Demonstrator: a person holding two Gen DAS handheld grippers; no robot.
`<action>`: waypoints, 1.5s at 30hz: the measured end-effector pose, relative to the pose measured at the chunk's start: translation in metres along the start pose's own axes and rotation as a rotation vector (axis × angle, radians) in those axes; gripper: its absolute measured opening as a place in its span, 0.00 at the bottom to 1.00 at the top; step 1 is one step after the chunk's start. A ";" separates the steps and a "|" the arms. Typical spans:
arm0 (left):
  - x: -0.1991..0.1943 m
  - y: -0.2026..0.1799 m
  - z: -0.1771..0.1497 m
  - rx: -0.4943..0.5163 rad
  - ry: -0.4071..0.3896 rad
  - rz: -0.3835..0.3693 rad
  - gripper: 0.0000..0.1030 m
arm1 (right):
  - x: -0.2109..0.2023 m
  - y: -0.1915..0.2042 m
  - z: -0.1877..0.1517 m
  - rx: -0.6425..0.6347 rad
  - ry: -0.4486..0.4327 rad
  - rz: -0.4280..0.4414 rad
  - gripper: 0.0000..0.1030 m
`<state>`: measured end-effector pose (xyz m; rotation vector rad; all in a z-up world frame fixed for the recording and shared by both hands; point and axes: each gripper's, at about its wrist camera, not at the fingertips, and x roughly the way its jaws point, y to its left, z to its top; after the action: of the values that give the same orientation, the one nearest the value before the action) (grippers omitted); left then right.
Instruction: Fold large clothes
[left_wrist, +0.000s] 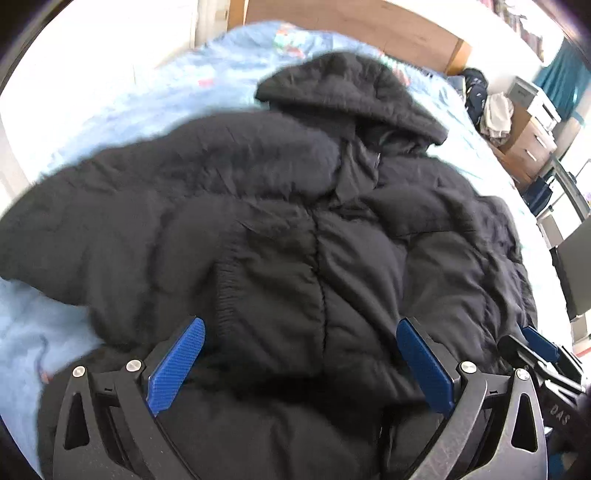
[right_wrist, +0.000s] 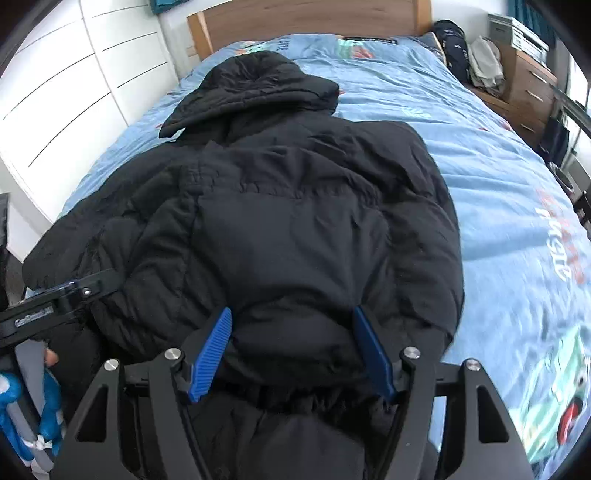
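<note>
Lying spread across the light blue printed duvet (right_wrist: 498, 184), a black hooded puffer jacket (right_wrist: 295, 203) is filling the space ahead of both claws — its hood (right_wrist: 255, 85) is pointing away from them toward the wooden headboard (right_wrist: 306, 14). The right gripper (right_wrist: 299, 350) is standing with its blue pads (right_wrist: 212, 354) well apart, and a puffy fold of the jacket's near edge is bulging between them; whether the pads are actually pressing the cloth cannot be told. The left gripper (left_wrist: 301, 365) is hanging wide open over the jacket's lower part, its fingers (left_wrist: 177, 365) gripping nothing, with the ribbed cuff (left_wrist: 229, 291) of a sleeve just ahead of its left finger. Beyond the right claw's right side, a wooden drawer unit (right_wrist: 532, 81) is standing by the bed.
</note>
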<state>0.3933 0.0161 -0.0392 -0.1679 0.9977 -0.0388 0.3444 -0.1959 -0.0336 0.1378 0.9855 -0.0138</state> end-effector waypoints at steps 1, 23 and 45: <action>-0.012 0.004 -0.001 0.004 -0.025 0.005 0.99 | -0.006 0.001 -0.001 0.002 -0.005 0.000 0.65; -0.036 0.396 -0.038 -0.683 -0.093 -0.037 0.99 | -0.093 0.038 -0.063 0.151 -0.126 -0.050 0.65; -0.023 0.460 -0.022 -1.000 -0.251 -0.284 0.13 | -0.084 0.014 -0.052 0.212 -0.150 -0.144 0.65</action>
<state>0.3415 0.4692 -0.1044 -1.1997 0.6604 0.2237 0.2564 -0.1803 0.0094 0.2564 0.8411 -0.2572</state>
